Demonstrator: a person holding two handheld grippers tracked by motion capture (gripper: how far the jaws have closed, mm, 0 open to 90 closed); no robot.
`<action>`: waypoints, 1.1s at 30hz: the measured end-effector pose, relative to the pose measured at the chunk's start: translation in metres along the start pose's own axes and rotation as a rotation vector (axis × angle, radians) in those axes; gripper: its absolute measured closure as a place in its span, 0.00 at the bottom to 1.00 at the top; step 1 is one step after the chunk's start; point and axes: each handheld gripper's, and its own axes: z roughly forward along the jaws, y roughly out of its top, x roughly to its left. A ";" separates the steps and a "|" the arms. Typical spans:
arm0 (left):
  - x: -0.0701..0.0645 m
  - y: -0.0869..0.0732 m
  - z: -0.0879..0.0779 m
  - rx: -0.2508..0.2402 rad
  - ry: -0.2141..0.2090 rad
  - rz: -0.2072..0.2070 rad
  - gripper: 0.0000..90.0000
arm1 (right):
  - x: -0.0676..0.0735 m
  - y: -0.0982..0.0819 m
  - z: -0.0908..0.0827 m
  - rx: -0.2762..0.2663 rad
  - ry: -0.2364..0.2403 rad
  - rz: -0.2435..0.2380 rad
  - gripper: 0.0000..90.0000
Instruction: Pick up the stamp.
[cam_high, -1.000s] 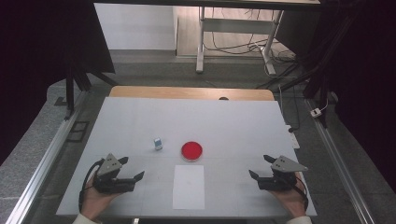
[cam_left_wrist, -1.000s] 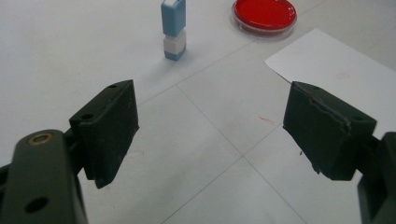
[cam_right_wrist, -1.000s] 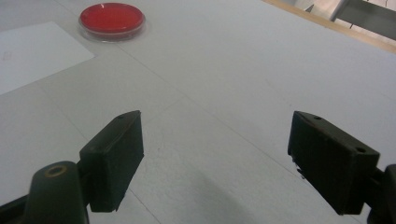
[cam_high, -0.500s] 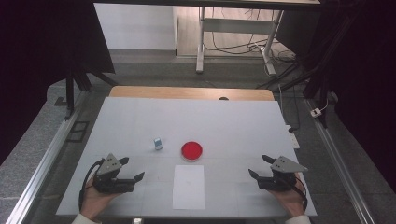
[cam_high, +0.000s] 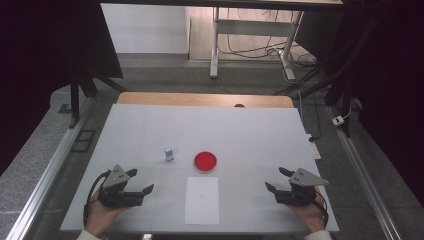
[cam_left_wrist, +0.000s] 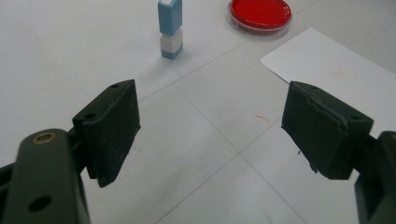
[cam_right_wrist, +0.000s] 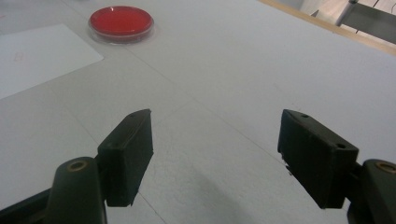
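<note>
A small blue and white block (cam_high: 169, 153) (cam_left_wrist: 169, 28) stands upright on the white table (cam_high: 250, 135). Just right of it lies a round red dish (cam_high: 205, 161) (cam_left_wrist: 259, 15) (cam_right_wrist: 121, 23). A white sheet of paper (cam_high: 202, 199) (cam_left_wrist: 336, 65) (cam_right_wrist: 32, 56) lies near the front edge, below the dish. My left gripper (cam_high: 140, 181) (cam_left_wrist: 210, 130) rests at the front left, open and empty, its jaws pointing toward the paper. At the front right, my right gripper (cam_high: 277, 179) (cam_right_wrist: 215, 149) is open too, holding nothing, and points left.
A wooden strip (cam_high: 205, 99) runs along the table's far edge. Metal rails (cam_high: 45, 170) flank both sides. Beyond the table stand a metal frame (cam_high: 215, 45) and loose cables (cam_high: 300, 60) on the floor.
</note>
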 end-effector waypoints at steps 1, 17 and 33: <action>-0.001 0.000 0.000 0.000 0.000 0.002 0.21 | 0.000 0.000 -0.001 -0.003 -0.002 0.001 0.29; 0.001 0.015 -0.003 -0.006 0.020 0.004 0.21 | 0.002 -0.001 0.001 -0.003 0.000 0.010 0.31; 0.008 0.038 0.001 -0.006 -0.003 0.023 0.21 | 0.004 -0.002 -0.001 0.000 -0.012 0.001 0.32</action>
